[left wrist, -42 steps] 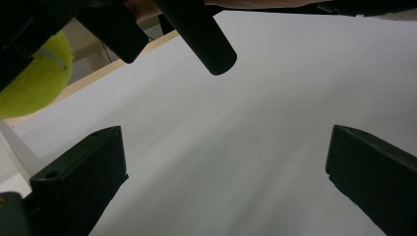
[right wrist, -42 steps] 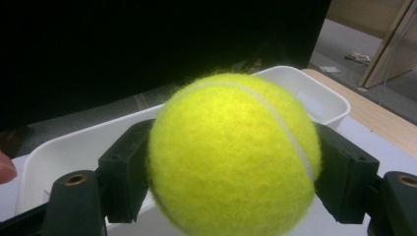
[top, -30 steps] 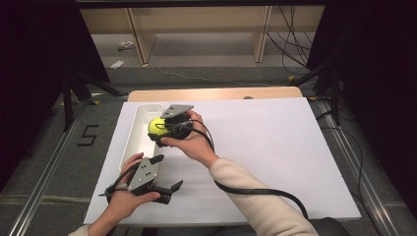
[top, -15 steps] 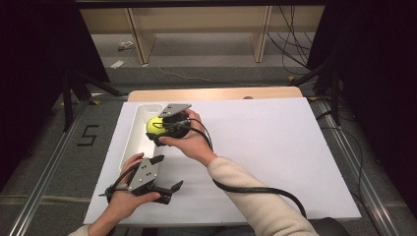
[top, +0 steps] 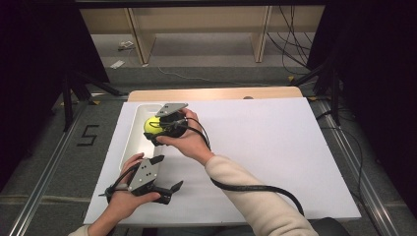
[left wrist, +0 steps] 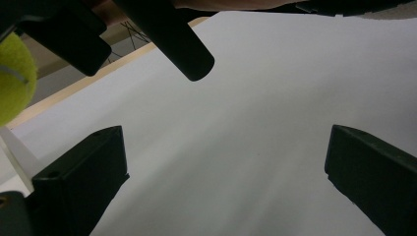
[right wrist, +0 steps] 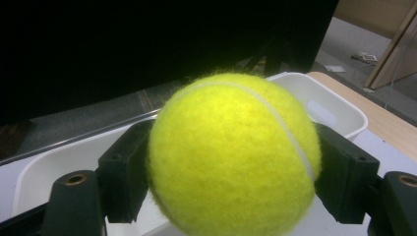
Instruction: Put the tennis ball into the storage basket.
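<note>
A yellow-green tennis ball [right wrist: 231, 155], round and so without any long axis, sits clamped in the right gripper [top: 162, 129] left of centre in the high view, held above the white bin [top: 132, 142] that lies along the left part of the white surface [top: 275, 147]. In the right gripper view the ball's fuzzy felt is bright and clean, and its pale seam curves from the upper left over the top and down the right side. The black jaws press against the ball's left and right flanks, spread just as wide as the ball itself. The ball also shows at the left edge of the left gripper view. The left gripper [top: 169, 189] rests low in the high view, lower left of centre, near the front edge of the surface; its jaws stand wide apart with nothing between them, over bare white sheet.
</note>
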Action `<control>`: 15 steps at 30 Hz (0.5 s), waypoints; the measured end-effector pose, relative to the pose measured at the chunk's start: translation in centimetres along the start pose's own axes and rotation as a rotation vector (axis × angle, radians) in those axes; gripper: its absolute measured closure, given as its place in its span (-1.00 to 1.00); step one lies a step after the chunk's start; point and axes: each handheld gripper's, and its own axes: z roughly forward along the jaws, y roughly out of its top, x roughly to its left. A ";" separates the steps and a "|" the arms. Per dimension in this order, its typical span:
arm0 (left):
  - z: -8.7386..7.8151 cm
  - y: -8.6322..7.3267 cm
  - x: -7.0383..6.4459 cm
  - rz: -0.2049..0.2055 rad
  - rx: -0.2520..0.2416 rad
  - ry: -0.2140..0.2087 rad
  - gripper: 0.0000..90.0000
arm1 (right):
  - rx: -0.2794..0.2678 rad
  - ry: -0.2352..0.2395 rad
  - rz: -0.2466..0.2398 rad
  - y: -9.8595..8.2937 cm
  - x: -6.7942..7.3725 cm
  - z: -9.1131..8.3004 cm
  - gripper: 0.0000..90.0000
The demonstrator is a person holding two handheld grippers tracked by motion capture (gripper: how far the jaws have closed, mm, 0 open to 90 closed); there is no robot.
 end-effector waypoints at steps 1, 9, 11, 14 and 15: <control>0.0 0.0 0.0 0.000 0.000 0.000 -0.96 | 0.001 -0.001 0.002 0.0 0.0 0.0 -0.42; 0.0 0.0 0.0 0.000 -0.001 -0.001 -0.96 | 0.003 0.005 0.010 0.1 -0.1 0.4 -0.43; 0.0 0.0 0.0 0.000 -0.002 0.000 -0.96 | 0.000 0.007 0.012 0.1 -0.1 0.5 -0.43; 0.0 0.0 0.0 0.001 -0.001 0.000 -0.96 | -0.001 0.005 0.017 0.2 -0.2 0.6 -0.42; 0.0 0.0 0.0 0.002 -0.001 0.000 -0.96 | -0.001 0.004 0.015 0.2 -0.2 0.6 -0.43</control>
